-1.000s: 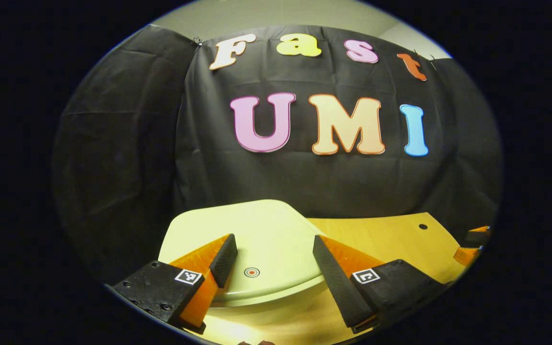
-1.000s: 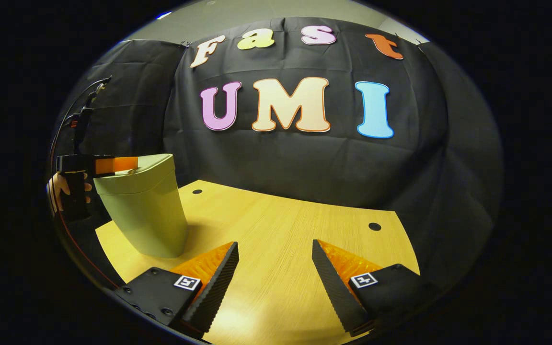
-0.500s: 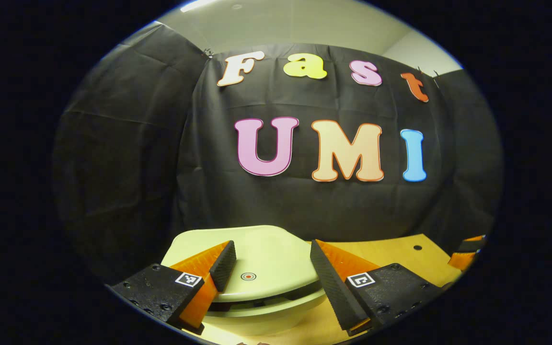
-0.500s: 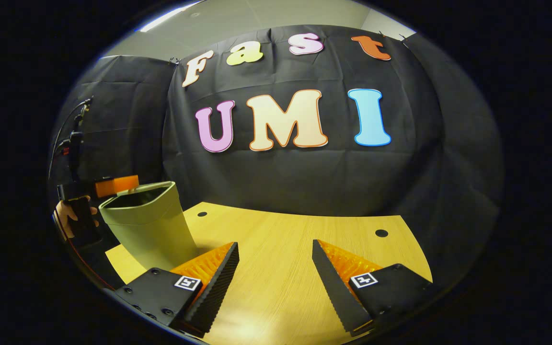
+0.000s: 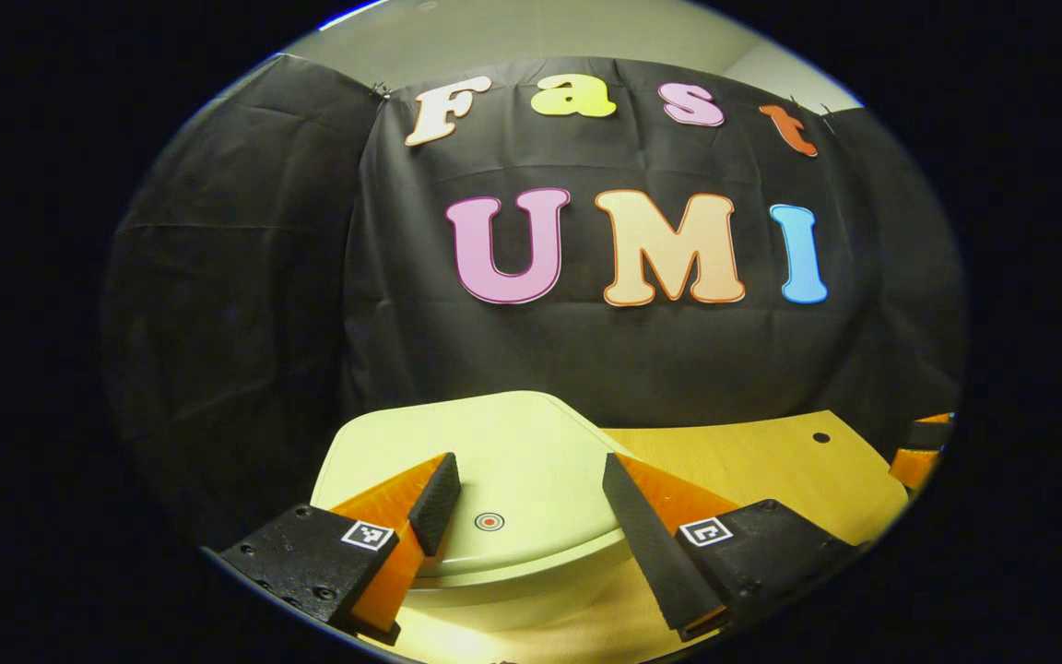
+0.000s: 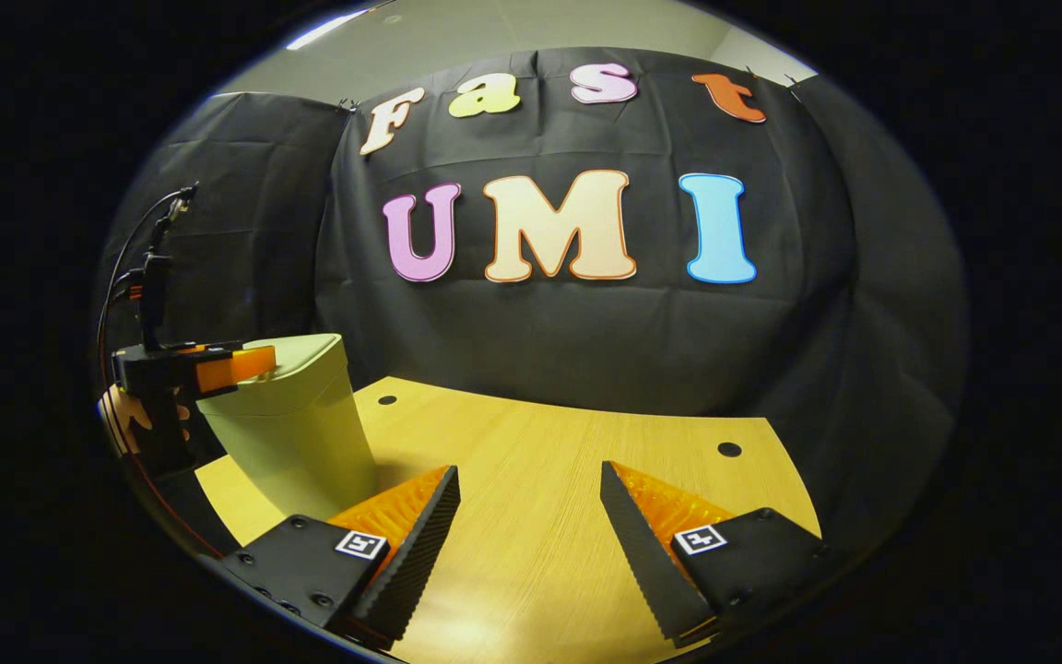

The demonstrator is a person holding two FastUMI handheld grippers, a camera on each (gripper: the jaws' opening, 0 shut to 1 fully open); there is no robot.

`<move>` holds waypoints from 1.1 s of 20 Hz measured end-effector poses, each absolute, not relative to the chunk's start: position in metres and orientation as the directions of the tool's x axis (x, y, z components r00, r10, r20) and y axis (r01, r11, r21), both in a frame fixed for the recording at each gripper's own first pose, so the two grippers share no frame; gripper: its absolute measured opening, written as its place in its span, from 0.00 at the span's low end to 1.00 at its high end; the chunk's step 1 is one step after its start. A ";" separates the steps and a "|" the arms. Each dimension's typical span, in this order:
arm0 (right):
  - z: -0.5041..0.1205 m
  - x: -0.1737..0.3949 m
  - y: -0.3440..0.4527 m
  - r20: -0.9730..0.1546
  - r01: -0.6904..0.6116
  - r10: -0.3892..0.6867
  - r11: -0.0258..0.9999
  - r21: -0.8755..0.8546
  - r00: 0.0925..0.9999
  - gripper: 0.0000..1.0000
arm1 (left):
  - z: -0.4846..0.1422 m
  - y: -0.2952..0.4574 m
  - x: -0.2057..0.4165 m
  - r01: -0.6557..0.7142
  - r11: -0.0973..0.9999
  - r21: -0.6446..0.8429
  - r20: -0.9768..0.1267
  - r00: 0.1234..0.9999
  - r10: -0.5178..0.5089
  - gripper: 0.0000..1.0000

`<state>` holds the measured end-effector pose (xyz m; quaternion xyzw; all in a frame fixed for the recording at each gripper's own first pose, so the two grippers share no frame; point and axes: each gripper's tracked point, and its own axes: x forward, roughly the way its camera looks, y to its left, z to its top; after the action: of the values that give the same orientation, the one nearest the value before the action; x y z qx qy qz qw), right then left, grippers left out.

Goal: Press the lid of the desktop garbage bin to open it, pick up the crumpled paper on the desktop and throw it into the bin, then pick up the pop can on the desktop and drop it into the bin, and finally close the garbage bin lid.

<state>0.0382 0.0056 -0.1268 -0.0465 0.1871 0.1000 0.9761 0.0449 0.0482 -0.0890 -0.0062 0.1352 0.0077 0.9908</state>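
The bin [image 6: 296,433] looks like smooth plastic, its lid [image 5: 503,461] faintly satin. The surface [image 6: 568,480] shows fine wood grain with a soft sheen at 6 o'clock. The booth wall [image 6: 586,332] is matt, creased cloth.

A black cloth [image 6: 586,332] hangs as the booth's back wall, creased and wrinkled, and a second dark panel [image 5: 227,304] of the same stuff closes off the left side. Above the cloth a strip of pale ceiling [image 5: 540,32] shows, with a bright streak of light [image 6: 324,28] near its left end in the right gripper view. Below stands a light wooden table [image 6: 549,480] with fine straight grain, a curved far edge against the cloth, two small dark round holes [image 6: 729,449] near that edge, and a soft glare on the near part.
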 end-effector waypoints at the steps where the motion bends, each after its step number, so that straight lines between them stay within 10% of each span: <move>1: -0.129 0.037 0.007 -0.381 -0.217 0.180 0.975 -0.054 0.907 0.97 | -0.091 0.047 0.045 -0.025 0.999 -0.021 -0.267 0.963 0.018 0.96; 22: -0.004 -0.003 -0.016 -0.041 -0.063 0.063 0.998 -0.011 0.997 0.96 | -0.023 -0.065 -0.017 0.254 0.965 -0.067 -0.016 0.967 -0.256 0.94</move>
<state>-0.0027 -0.0163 -0.0039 -0.0059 0.0203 0.0315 0.9993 -0.0168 -0.0648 -0.0229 -0.0325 0.0122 -0.1285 0.9911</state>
